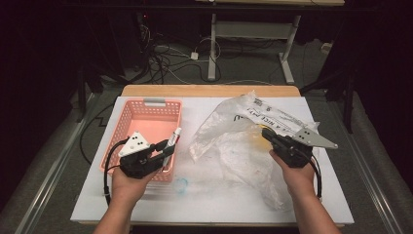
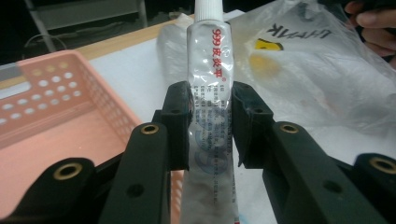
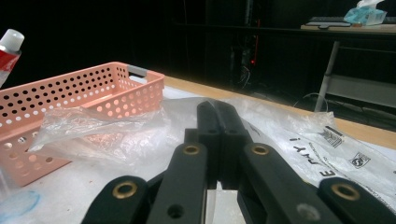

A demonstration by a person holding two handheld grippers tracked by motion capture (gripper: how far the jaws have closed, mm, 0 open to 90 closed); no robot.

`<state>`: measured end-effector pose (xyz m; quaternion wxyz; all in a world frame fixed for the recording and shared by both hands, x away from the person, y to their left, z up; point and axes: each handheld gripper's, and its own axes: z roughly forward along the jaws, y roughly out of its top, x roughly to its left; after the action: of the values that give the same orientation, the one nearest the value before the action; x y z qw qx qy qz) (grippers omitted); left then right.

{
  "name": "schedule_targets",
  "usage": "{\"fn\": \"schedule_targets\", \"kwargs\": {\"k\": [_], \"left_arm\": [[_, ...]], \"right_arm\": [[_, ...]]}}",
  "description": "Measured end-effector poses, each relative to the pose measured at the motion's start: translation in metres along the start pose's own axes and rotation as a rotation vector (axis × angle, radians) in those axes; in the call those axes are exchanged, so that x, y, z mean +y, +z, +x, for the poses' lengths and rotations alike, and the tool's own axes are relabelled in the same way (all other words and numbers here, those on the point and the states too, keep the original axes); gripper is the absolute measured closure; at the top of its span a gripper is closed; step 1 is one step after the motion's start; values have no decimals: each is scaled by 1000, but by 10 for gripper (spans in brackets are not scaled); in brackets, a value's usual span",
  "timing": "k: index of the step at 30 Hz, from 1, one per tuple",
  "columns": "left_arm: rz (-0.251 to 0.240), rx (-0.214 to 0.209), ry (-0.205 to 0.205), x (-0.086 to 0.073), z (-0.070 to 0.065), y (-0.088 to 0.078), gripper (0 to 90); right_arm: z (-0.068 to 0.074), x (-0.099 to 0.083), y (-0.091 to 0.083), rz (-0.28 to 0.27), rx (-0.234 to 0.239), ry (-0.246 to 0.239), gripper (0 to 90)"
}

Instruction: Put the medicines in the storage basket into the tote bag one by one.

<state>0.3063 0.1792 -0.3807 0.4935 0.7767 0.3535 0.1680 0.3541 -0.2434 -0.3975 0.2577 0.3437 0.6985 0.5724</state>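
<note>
My left gripper (image 1: 163,148) is shut on a clear ointment tube (image 1: 171,141) with red print and a white cap, held over the near right corner of the pink basket (image 1: 146,104). In the left gripper view the pads (image 2: 180,112) squeeze the tube (image 2: 208,51) at mid-length, cap pointing away. My right gripper (image 1: 266,132) is shut at the crumpled clear plastic bag (image 1: 234,156), and its film seems pinched at the closed tips (image 3: 217,109). The bag (image 3: 93,126) spreads left toward the basket (image 3: 93,77).
A white sheet (image 1: 219,204) covers the table. A small bluish clear round thing (image 1: 181,185) lies near the basket's front right corner. The basket looks empty inside. Cables and a desk frame (image 1: 212,44) stand on the floor beyond the far edge.
</note>
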Motion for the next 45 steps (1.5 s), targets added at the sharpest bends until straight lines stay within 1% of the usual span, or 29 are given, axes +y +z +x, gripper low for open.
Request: {"fn": "schedule_targets", "kwargs": {"k": [2,10,20,25,30,35,37,40,45], "left_arm": [[4,-13,8,0,-5,3,681],[25,-67,25,-2,-20,17,681],[58,-151,83,-2,-52,36,681],[76,-182,93,-3,-63,47,681],[94,-207,106,-5,-74,61,681],[111,-225,99,-6,-80,77,682],[118,-224,103,-6,-81,83,681],[119,-227,85,-7,-81,91,681],[109,-219,60,-5,-79,103,682]], "right_arm": [[0,0,0,-2,-2,6,900],[-1,1,-2,-6,-5,5,900],[-2,1,-1,-6,-6,9,900],[-2,1,-2,-6,-6,12,900],[-2,1,-2,-8,-6,12,900],[-1,1,-2,-10,-6,11,900],[-2,1,-2,-10,-6,11,900],[-2,1,-2,-6,-5,6,900],[-1,1,-2,-7,-5,2,900]]}}
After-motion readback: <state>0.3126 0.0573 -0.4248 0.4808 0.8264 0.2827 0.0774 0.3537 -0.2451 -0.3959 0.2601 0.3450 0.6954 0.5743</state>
